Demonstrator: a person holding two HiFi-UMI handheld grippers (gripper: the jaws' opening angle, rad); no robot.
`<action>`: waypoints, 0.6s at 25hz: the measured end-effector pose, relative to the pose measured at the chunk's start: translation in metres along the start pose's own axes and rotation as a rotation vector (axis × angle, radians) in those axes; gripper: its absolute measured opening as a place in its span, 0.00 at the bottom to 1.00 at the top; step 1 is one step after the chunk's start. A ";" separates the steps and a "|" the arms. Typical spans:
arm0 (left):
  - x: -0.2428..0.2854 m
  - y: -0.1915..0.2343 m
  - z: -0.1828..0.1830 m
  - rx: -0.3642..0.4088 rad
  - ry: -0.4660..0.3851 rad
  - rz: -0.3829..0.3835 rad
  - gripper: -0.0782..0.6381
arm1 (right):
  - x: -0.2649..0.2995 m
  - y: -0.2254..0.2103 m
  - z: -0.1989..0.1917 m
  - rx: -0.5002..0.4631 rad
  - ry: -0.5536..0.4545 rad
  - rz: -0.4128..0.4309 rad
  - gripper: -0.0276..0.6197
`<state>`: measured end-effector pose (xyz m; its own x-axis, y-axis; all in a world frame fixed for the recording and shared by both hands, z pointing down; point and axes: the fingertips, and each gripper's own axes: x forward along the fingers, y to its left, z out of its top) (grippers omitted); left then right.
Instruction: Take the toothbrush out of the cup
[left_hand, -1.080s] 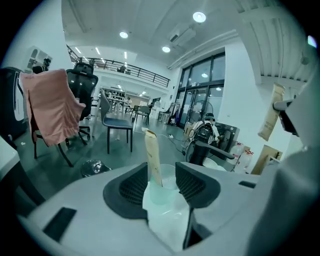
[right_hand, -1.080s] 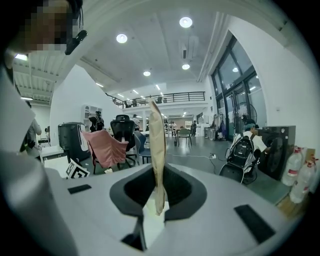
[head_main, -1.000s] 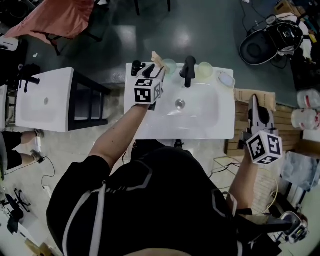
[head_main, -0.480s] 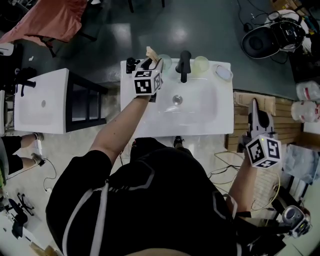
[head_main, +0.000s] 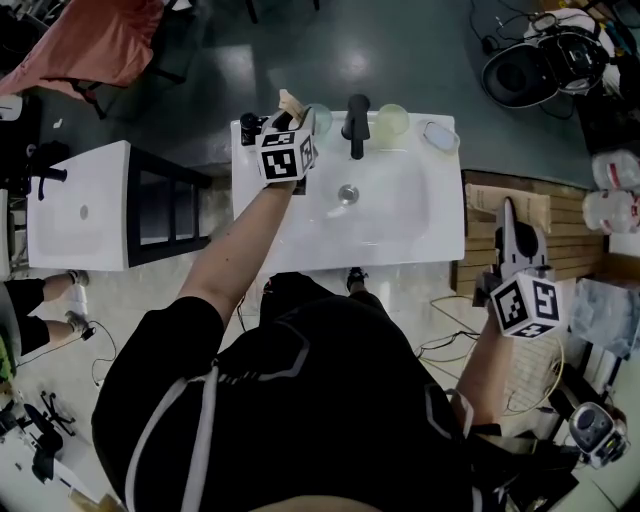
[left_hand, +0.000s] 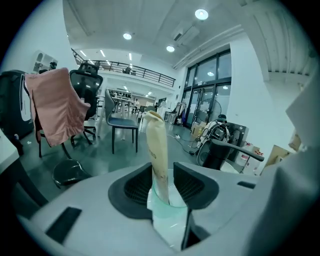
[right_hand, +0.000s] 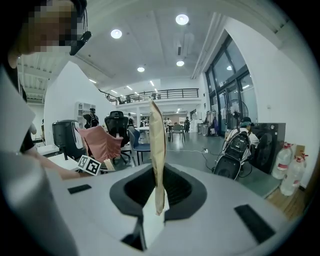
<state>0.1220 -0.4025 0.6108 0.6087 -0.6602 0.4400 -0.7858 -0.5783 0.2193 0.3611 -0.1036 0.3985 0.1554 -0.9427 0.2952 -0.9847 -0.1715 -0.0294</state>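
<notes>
We count two white basins: one (head_main: 400, 215) at the top middle of the head view, and a second (head_main: 60, 230) at its left edge. One black tap (head_main: 355, 120) stands at the back of the middle basin. It has two cups beside it, a pale green cup (left_hand: 167, 207) to its left and a yellowish cup (head_main: 393, 119) to its right.

The left gripper (head_main: 298, 120) has its jaws wide and closing round the green cup. The toothbrush (left_hand: 157, 150), in a tan wrapper, stands upright in that cup; the wrapper's print is too faint to read.

The right gripper (head_main: 512, 212), at the lower right, has narrow jaws clamped on a tan strip (right_hand: 158, 150).

Two marker cubes (head_main: 281, 160) (head_main: 527, 305) carry black-and-white squares.
</notes>
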 end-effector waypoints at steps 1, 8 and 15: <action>0.000 0.001 0.000 0.004 -0.003 0.009 0.28 | -0.001 -0.001 0.000 0.000 -0.002 0.001 0.11; 0.003 0.004 0.004 -0.003 -0.008 0.035 0.19 | -0.001 -0.010 -0.003 0.013 -0.003 -0.001 0.11; -0.011 -0.002 0.021 -0.016 -0.053 0.006 0.17 | 0.004 -0.011 0.006 0.022 -0.038 0.033 0.11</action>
<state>0.1189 -0.4042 0.5875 0.6083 -0.6886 0.3947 -0.7910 -0.5666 0.2308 0.3727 -0.1076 0.3945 0.1261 -0.9582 0.2568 -0.9875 -0.1459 -0.0593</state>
